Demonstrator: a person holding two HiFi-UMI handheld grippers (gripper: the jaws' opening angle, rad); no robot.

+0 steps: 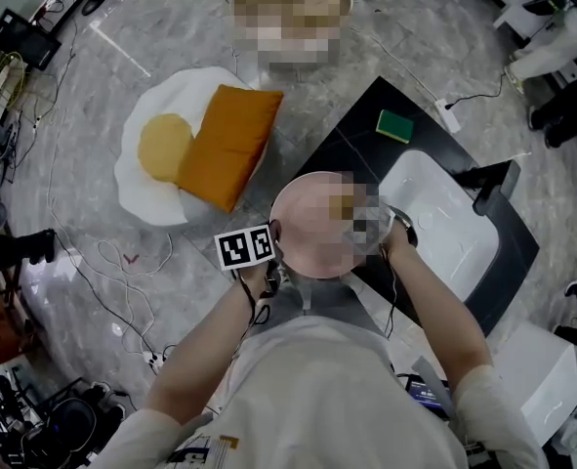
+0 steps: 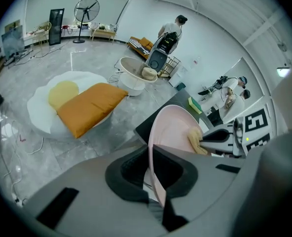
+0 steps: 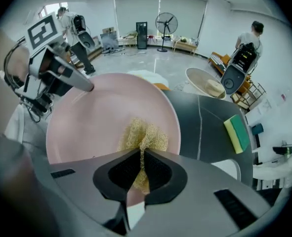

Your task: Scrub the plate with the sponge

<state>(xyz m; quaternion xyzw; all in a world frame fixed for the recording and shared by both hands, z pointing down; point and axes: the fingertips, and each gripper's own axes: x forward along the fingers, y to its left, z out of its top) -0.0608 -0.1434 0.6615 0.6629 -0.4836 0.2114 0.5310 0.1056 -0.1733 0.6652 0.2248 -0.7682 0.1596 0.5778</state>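
A pink plate (image 1: 308, 231) is held up on edge over the black counter, in front of the person's chest. My left gripper (image 1: 271, 245) is shut on its left rim; in the left gripper view the plate (image 2: 171, 127) stands edge-on between the jaws (image 2: 153, 174). My right gripper (image 3: 141, 169) is shut on a yellow mesh sponge (image 3: 144, 137), which presses against the plate's face (image 3: 96, 117) near its lower middle. From the left gripper view the sponge (image 2: 196, 139) shows at the right gripper's tip. In the head view a mosaic patch partly hides the right gripper (image 1: 397, 228).
A white sink (image 1: 442, 218) is set in the black counter (image 1: 351, 145), with a green-and-yellow sponge (image 1: 395, 125) at its far edge. On the floor to the left lies an egg-shaped cushion (image 1: 151, 179) with an orange pillow (image 1: 227, 145). Cables run across the floor; people stand far off.
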